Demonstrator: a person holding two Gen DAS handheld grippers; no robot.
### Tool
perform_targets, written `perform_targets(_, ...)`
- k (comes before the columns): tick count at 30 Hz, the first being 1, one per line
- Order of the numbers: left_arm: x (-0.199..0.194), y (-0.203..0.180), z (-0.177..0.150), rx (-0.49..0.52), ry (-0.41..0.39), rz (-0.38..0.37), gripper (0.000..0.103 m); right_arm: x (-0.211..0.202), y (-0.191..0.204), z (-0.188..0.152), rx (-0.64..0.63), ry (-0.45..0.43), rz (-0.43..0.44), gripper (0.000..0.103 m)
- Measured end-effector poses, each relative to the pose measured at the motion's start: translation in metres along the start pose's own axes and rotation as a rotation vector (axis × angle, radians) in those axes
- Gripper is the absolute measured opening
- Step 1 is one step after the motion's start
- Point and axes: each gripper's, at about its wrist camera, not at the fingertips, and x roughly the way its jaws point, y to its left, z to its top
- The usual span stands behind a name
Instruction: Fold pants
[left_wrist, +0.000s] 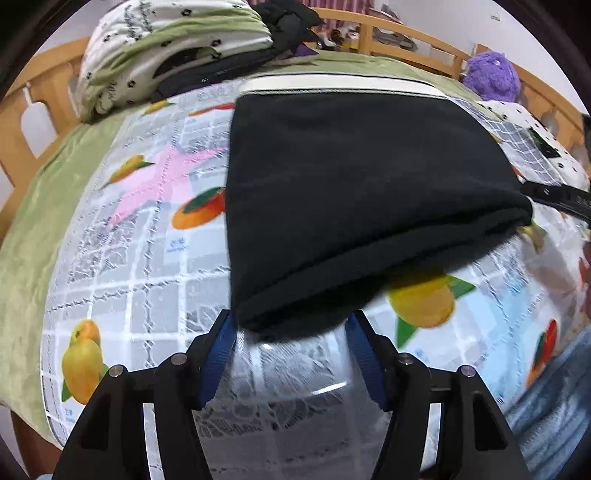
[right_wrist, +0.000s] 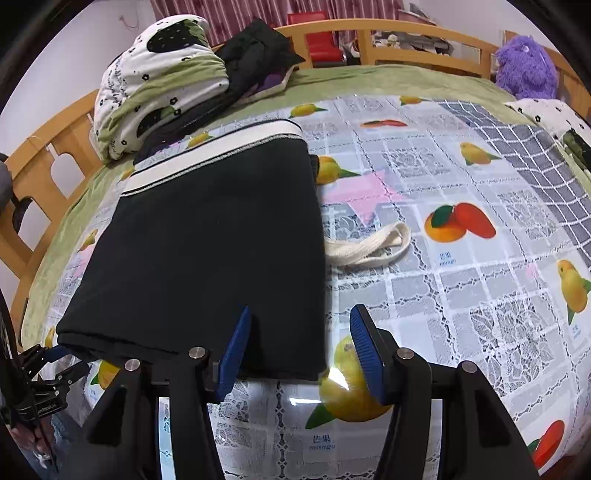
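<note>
Both hand-held grippers, left (left_wrist: 290, 334) and right (right_wrist: 301, 328), hang open and empty as I face the folded pants' (right_wrist: 207, 236) near edge, waistband farthest away.

The folded black pants with a white waistband (right_wrist: 207, 240) lie on the fruit-printed plastic tablecloth (right_wrist: 461, 280), near its front edge; a cream woven strap (right_wrist: 369, 247) lies just right of them.

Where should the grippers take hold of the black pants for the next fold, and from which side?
Probably at the near folded edge of the black pants, one corner each. That edge is thick and rounded, lifted slightly off the tablecloth, so a finger could slide under. Both the left gripper and right gripper are open just before it.
</note>
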Motion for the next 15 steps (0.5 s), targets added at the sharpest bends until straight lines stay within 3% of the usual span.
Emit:
perform_targets(4,0.001,0.001,0.001,-0.009,-0.027,0.003,0.059,0.000,-0.005,-0.002,0.021,0.005,0.015,0.056)
perform_targets(9,0.000,-0.004,0.008,-0.012,-0.074,-0.002,0.036,0.008,-0.008,-0.003,0.051,0.021,0.040,0.056)
perform_targets(11,-0.005,-0.003,0.011,-0.019,-0.109,-0.025,0.032,0.014,-0.008,-0.002,0.070,0.030,0.063,0.056)
perform_targets(13,-0.010,-0.001,0.014,-0.030,-0.139,-0.054,0.030,0.019,-0.007,-0.001,0.082,0.041,0.089,0.050)
perform_targets(15,0.002,0.003,0.016,-0.037,-0.082,-0.040,0.030,0.019,-0.005,0.000,0.088,0.032,0.101,0.039)
